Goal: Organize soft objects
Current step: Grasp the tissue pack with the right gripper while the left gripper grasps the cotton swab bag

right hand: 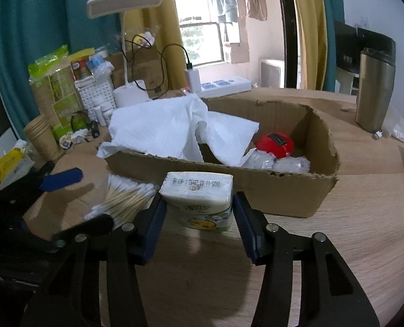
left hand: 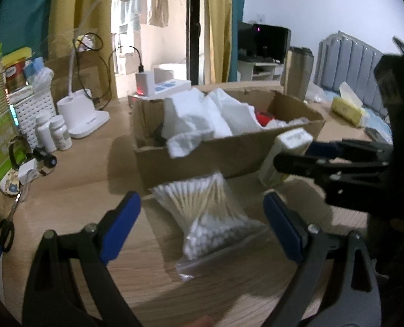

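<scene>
Two grippers, right gripper point(right hand: 197, 214) fingers clamping tissue pack point(right hand: 199, 199), left gripper point(left hand: 202, 223) spread over cotton-swab bag point(left hand: 210, 218).

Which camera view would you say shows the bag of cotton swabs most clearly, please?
The left wrist view: the bag of cotton swabs lies whole on the table, centred between the open fingers of the left gripper. In the right wrist view the bag of cotton swabs sits at lower left, partly cut off by that gripper's finger.

Bare table point(right hand: 351, 231) lies open right of the box point(right hand: 256, 190), whose near wall fronts both grippers. Swabs point(left hand: 207, 218) fill the gap ahead of the left gripper point(left hand: 202, 226). Bottles point(left hand: 53, 133) and a lamp point(left hand: 79, 114) crowd the left edge.
</scene>
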The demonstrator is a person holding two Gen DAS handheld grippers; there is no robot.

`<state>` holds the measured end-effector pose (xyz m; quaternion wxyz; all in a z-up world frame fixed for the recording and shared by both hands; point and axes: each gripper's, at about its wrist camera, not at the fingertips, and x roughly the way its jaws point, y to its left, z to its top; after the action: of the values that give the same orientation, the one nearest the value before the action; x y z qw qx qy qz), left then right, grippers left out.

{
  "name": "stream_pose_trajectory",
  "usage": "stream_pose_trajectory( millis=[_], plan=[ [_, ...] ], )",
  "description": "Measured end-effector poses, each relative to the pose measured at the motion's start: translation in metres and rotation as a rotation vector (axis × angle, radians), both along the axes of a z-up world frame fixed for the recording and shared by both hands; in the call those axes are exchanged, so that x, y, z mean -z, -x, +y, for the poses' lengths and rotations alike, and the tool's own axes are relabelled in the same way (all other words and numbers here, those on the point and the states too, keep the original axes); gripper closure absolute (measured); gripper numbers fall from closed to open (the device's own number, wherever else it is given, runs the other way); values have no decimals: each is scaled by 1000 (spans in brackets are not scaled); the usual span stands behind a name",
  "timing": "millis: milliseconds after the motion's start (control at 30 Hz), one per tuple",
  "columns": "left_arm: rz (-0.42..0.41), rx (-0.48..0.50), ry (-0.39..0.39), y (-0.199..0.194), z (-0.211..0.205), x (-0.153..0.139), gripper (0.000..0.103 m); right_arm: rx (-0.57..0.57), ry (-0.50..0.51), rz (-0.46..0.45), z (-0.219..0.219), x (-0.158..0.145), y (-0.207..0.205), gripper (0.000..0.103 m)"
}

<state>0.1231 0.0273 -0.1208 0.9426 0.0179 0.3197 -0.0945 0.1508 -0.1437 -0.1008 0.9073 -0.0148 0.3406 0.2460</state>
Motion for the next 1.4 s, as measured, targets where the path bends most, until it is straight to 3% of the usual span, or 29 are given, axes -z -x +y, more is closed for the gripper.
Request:
stream_pose_trajectory(
  millis=[533, 733, 767, 833, 933, 1033, 1400],
  plan=[
    [185, -4, -68, -30, -23, 20, 11, 1, -60, -49, -43, 0, 4, 50],
    [214, 0, -87, -33, -28, 24, 11, -6, -87, -61, -54, -1, 5, 50],
    [209, 4, -87, -32, -29, 23, 13, -4, -92, -60, -56, -1, 4, 50],
    [203, 16, -87, -30, -31, 21, 27, -7, -105, -59, -60, -1, 5, 50],
    [213, 22, -93, -30, -33, 21, 34, -22, -115, -60, -60, -1, 6, 50],
    [215, 23, -101, -29, -35, 21, 48, -37, -114, -68, -59, -2, 8, 50],
    [193, 60, -54, -21, -31, 12, 56, -48, -89, -72, -56, -1, 7, 51]
  ],
)
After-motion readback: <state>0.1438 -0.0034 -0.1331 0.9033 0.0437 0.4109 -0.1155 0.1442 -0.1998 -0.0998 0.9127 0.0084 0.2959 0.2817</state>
